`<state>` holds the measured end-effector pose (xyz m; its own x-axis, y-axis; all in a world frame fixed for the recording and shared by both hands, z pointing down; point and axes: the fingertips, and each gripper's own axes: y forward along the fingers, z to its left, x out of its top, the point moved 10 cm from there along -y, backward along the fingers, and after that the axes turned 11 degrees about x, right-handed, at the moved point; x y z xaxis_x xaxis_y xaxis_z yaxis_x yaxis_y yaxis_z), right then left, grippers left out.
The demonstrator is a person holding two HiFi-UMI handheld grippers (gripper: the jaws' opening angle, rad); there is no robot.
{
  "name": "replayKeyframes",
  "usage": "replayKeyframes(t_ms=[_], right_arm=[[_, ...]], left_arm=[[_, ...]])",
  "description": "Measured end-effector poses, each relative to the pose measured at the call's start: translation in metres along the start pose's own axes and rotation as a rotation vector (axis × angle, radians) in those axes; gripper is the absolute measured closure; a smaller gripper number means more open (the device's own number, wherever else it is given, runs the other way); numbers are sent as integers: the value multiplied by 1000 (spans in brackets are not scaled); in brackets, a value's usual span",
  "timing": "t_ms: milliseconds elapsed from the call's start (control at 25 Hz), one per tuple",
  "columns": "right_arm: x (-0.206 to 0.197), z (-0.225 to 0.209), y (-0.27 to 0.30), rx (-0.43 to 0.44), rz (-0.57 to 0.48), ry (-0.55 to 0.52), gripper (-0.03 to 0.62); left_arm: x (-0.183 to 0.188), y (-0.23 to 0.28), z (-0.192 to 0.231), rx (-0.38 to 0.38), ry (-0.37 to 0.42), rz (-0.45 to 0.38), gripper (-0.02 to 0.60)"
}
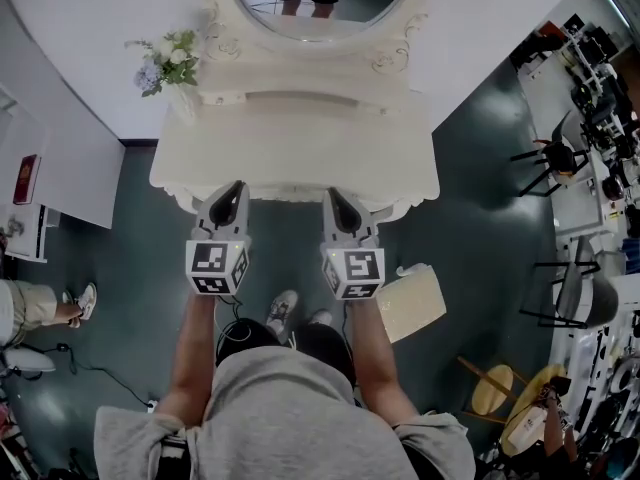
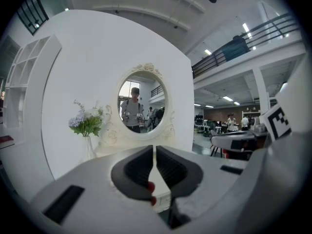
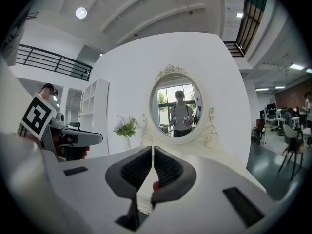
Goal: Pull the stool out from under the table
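Note:
A white dressing table (image 1: 300, 153) with an oval mirror (image 1: 318, 3) stands in front of me. A cream padded stool (image 1: 412, 305) stands on the floor to my right, clear of the table's front edge. My left gripper (image 1: 237, 186) and right gripper (image 1: 333, 194) hover side by side at that front edge, both pointing at the table. The left gripper (image 2: 154, 152) has its jaws shut with nothing between them. The right gripper (image 3: 153, 155) is shut in the same way and holds nothing. Both gripper views look across the tabletop at the mirror (image 2: 142, 101).
A vase of flowers (image 1: 165, 63) sits on the table's back left corner. A white shelf unit (image 1: 40, 193) stands at the left, with a bystander's leg (image 1: 40, 306) beside it. Black chairs (image 1: 545, 158) and a wooden stool (image 1: 495, 388) crowd the right side.

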<state>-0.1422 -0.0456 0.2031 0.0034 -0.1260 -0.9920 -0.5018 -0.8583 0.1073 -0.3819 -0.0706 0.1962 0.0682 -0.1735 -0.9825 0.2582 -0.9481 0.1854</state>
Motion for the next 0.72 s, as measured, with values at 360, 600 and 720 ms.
replayKeyframes(t_ms=[360, 600, 720], right_arm=[[0, -6, 0, -9, -8, 7, 568], [1, -11, 0, -11, -8, 15, 568], [1, -13, 1, -8, -16, 17, 569]], left_arm=[[2, 8, -5, -12, 14, -2, 558], [4, 12, -9, -16, 12, -1, 560], [6, 15, -10, -13, 15, -4, 568]])
